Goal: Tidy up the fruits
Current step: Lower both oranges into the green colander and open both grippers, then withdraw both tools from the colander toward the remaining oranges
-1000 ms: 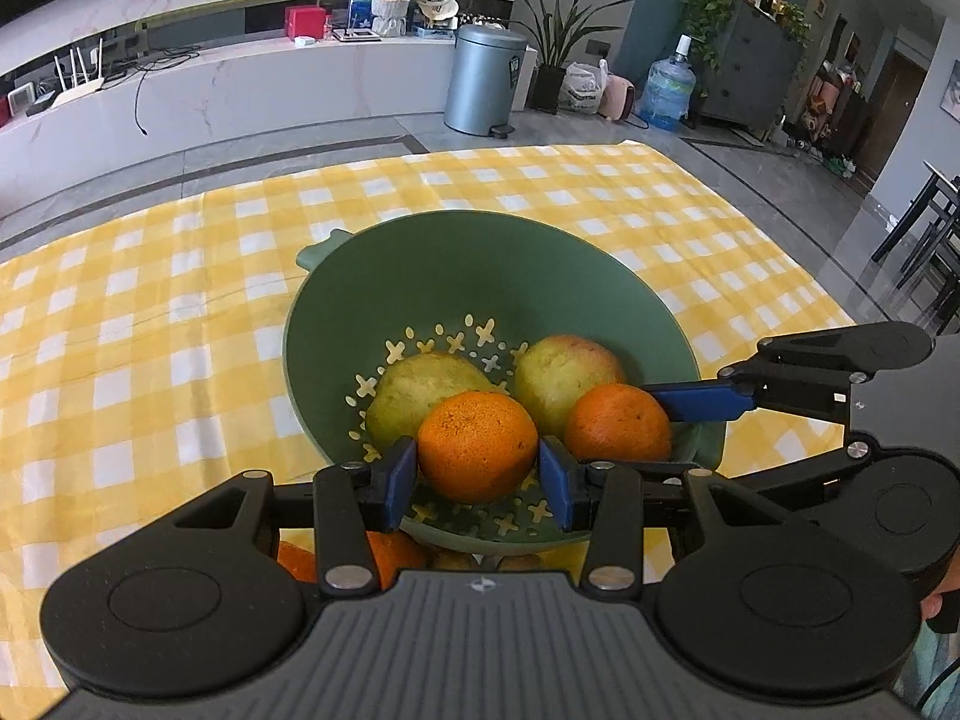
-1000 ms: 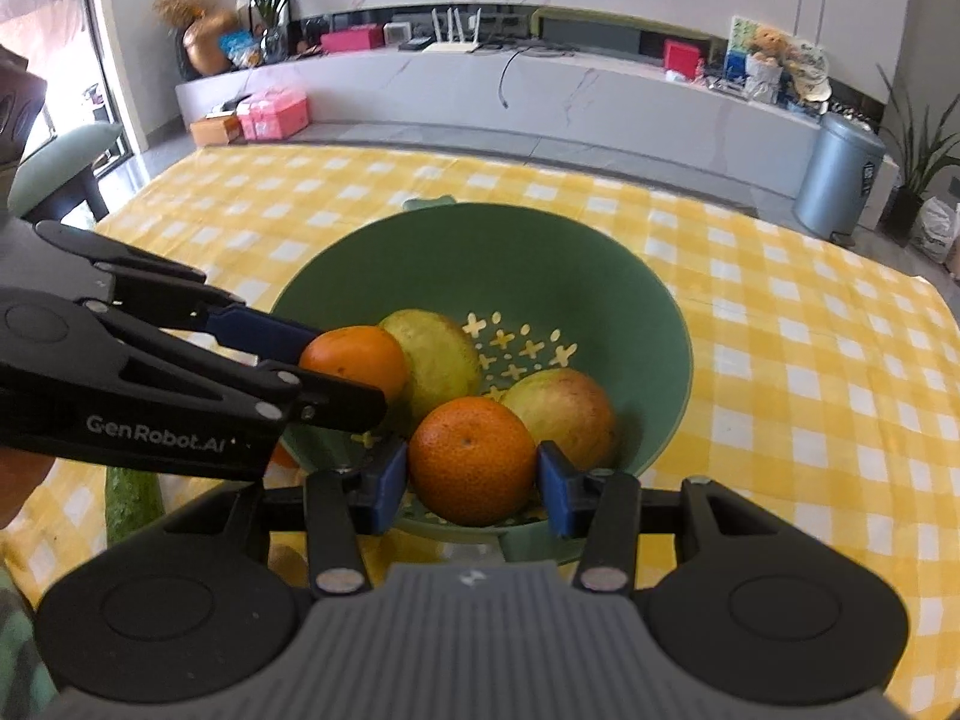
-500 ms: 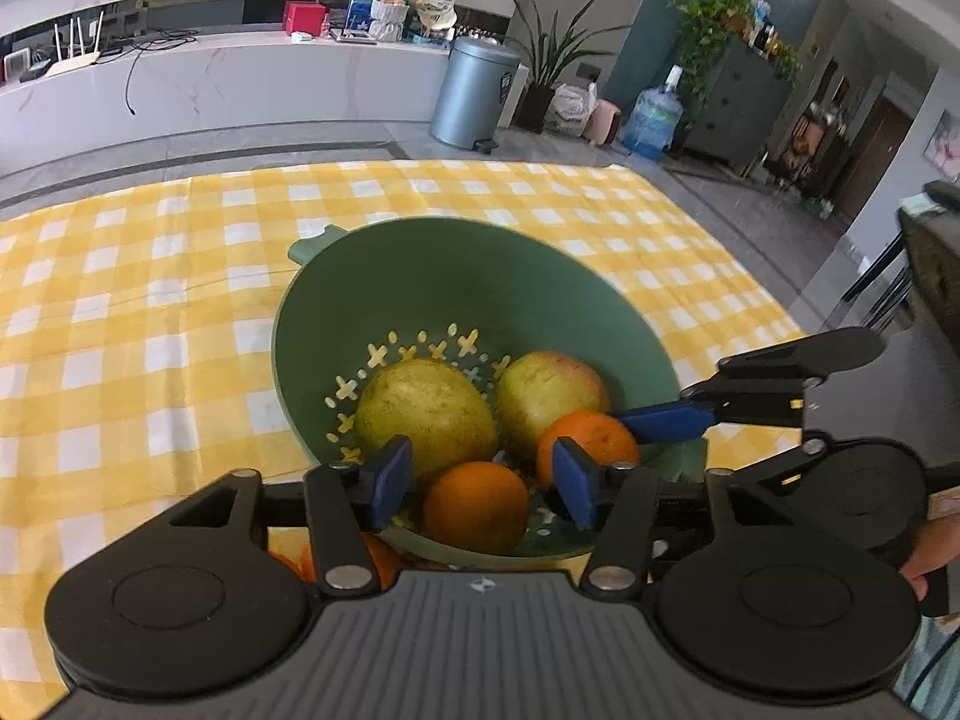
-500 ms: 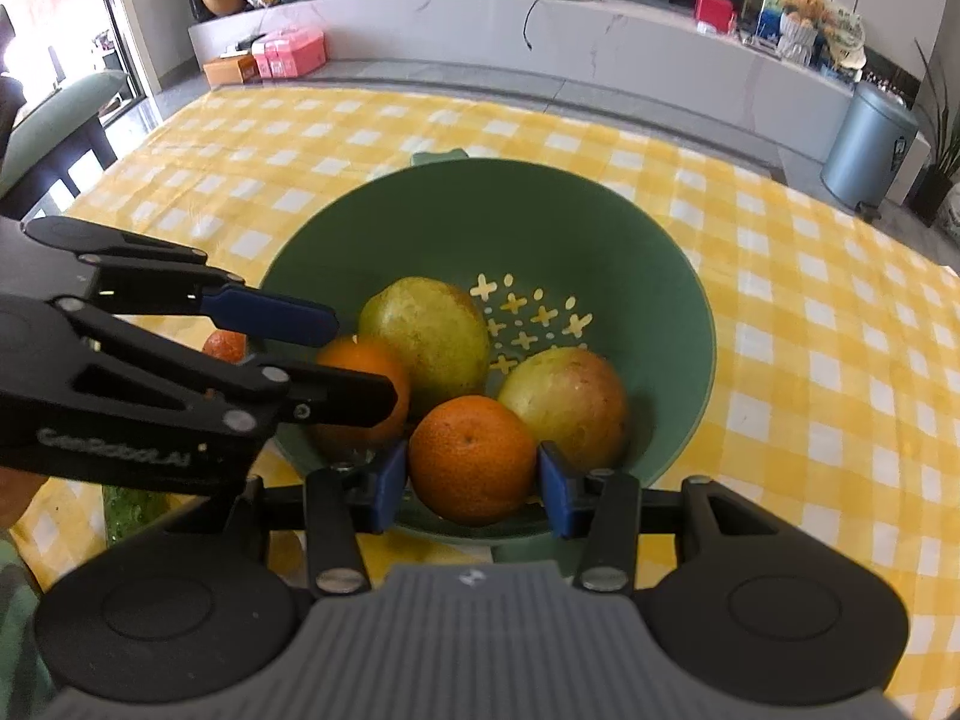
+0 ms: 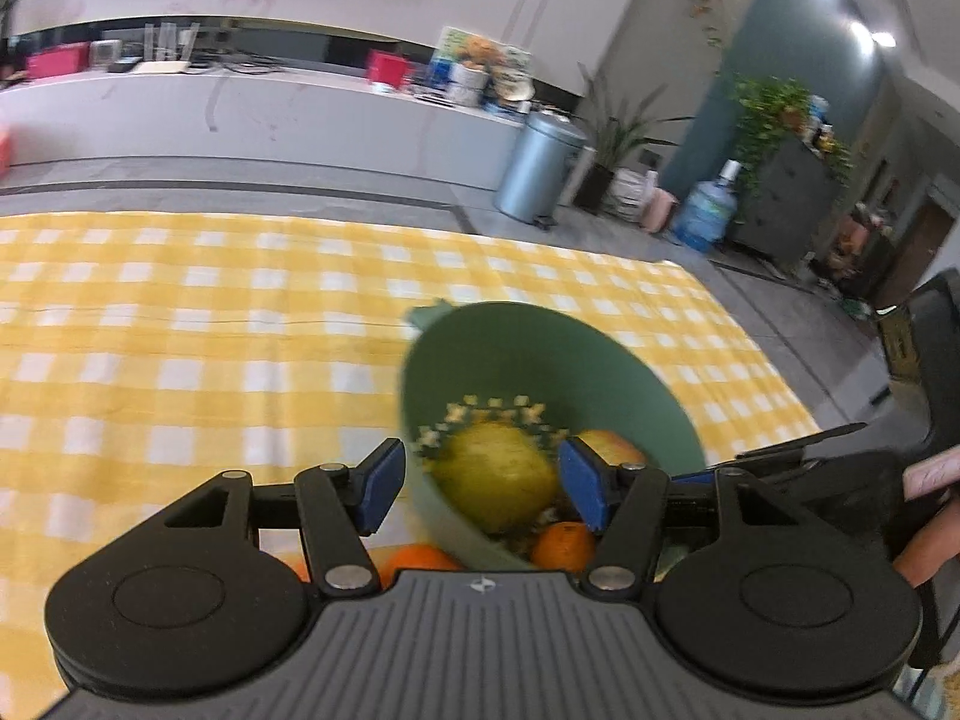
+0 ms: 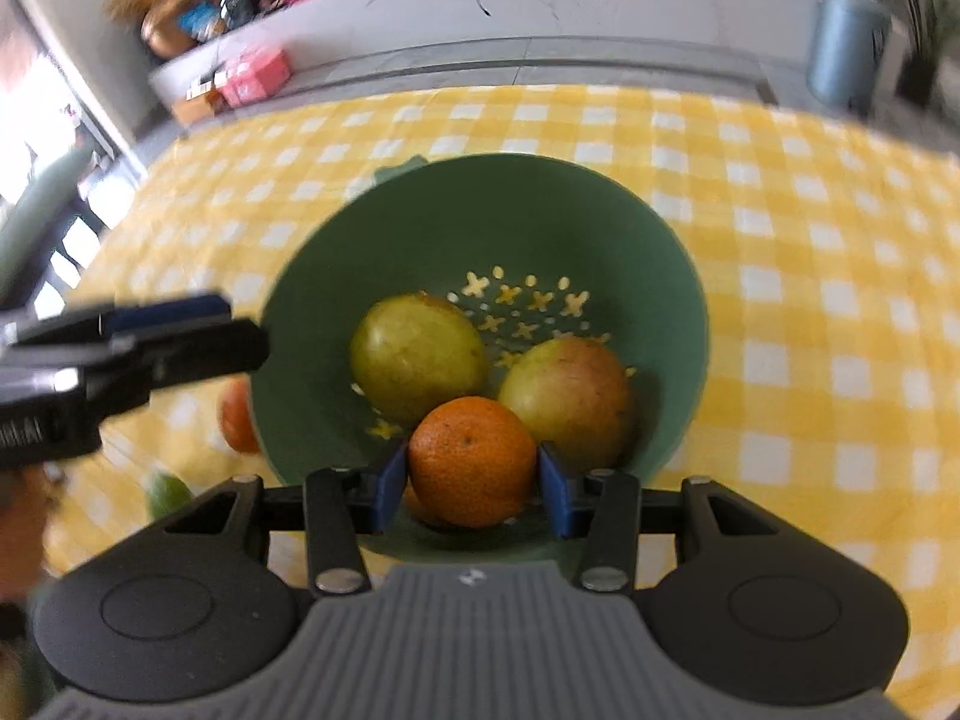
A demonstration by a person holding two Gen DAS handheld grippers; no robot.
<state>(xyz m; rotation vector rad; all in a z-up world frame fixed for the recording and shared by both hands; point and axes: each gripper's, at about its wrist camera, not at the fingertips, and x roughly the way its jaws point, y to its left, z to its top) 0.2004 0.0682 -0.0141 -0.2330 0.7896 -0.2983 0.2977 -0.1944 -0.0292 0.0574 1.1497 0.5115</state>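
A green colander bowl [image 6: 420, 222] stands on the yellow checked cloth and holds two yellow-green fruits [image 6: 417, 357] [image 6: 570, 399]. My right gripper [image 6: 473, 483] is shut on an orange [image 6: 473, 459] just above the bowl's near rim. My left gripper [image 5: 477, 492] is open and empty, drawn back to the left of the bowl [image 5: 540, 354]; it also shows in the right wrist view [image 6: 180, 336]. In the left wrist view an orange [image 5: 564, 546] lies low in the bowl beside a yellow-green fruit [image 5: 495, 477].
Another orange [image 6: 237, 417] and a green fruit [image 6: 168, 492] lie on the cloth left of the bowl; an orange [image 5: 414, 561] shows under my left gripper. The checked cloth [image 5: 180, 330] stretches far and left. A metal bin [image 5: 537, 171] stands beyond the table.
My left gripper let its orange drop into the bowl, opened wider and pulled back and left. My right gripper still holds its orange at the bowl's near rim.
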